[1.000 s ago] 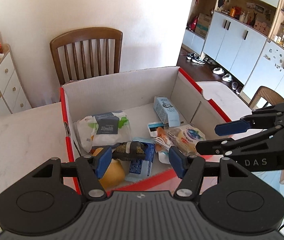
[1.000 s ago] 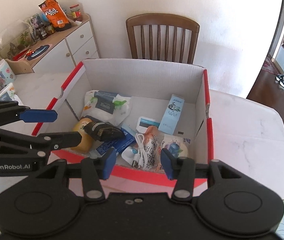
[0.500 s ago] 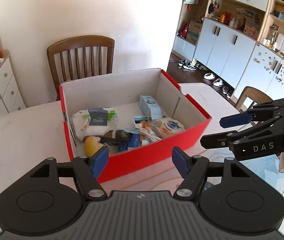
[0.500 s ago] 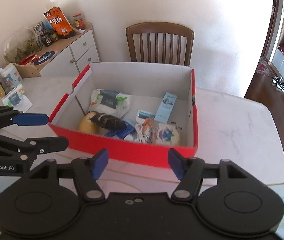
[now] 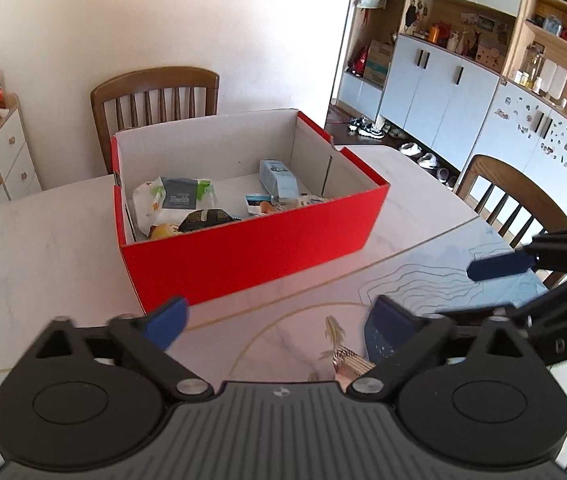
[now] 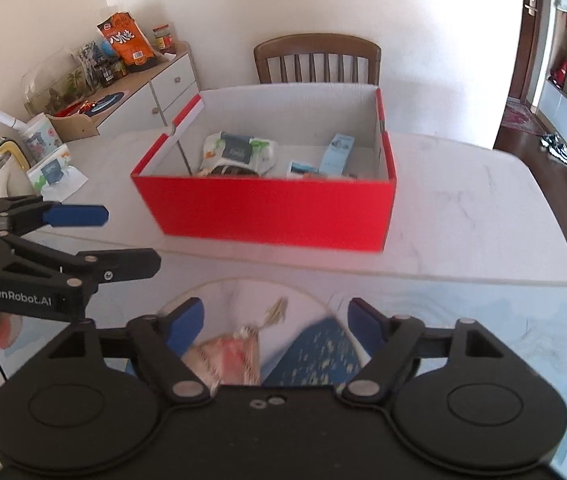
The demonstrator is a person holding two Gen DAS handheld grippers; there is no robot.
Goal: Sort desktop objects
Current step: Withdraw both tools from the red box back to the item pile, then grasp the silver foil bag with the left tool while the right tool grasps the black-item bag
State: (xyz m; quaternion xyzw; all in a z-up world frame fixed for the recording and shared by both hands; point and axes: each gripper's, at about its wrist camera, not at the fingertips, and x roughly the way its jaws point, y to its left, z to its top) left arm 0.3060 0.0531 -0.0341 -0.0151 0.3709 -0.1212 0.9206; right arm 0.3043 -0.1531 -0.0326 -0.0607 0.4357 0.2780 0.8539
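Red box [image 5: 251, 248]: stands open-topped on the marble table [image 5: 43, 248], in front of a wooden chair [image 5: 155, 96] at the far side.
Box contents: a white and green wipes pack [image 5: 175, 200] at the left, a dark pouch [image 5: 207, 218] and a yellow thing [image 5: 161, 232] by the near wall, a pale blue carton [image 5: 279, 178] leaning toward the right; the rest is hidden by the near wall.
Left gripper [image 5: 279, 320]: jaws opening wide, nothing between the blue pads, held over the table well short of the box.
Right gripper [image 6: 275, 316]: jaws opening wide, nothing pressed by the pads.
Below the right gripper: a pink tasselled pouch [image 6: 227, 356] and a blue speckled item [image 6: 315, 352] lie on the table, blurred.
Sideboard [image 6: 155, 84]: holds an orange snack bag [image 6: 125, 42] and jars.
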